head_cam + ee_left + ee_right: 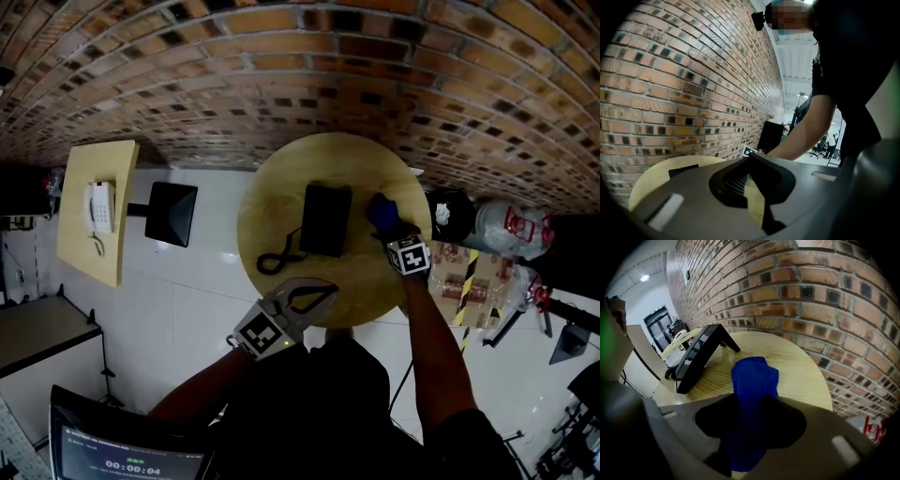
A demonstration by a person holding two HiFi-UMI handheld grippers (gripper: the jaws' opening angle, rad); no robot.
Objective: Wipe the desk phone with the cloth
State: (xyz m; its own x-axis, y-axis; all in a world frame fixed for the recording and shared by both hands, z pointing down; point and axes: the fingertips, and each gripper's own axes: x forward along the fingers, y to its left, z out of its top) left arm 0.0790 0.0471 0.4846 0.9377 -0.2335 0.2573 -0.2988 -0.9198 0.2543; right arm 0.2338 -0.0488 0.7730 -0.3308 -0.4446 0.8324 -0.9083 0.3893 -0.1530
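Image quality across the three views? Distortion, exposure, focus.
Head view: strong fisheye, the brick wall bows, round table dim under uneven light. Left gripper view: wall sharp, person's arm dark against a bright ceiling. Right gripper view: black vignetted corners, desk phone crisp, blue cloth soft and shadowed near the lens.

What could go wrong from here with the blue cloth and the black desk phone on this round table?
1. The jaws of the right hand-held gripper are closing with the crumpled blue cloth between them; they may catch only a fold and drop it.
2. The black desk phone sits unheld on the round wooden table, the empty left hand-held gripper apart from it, so wiping might shove it.
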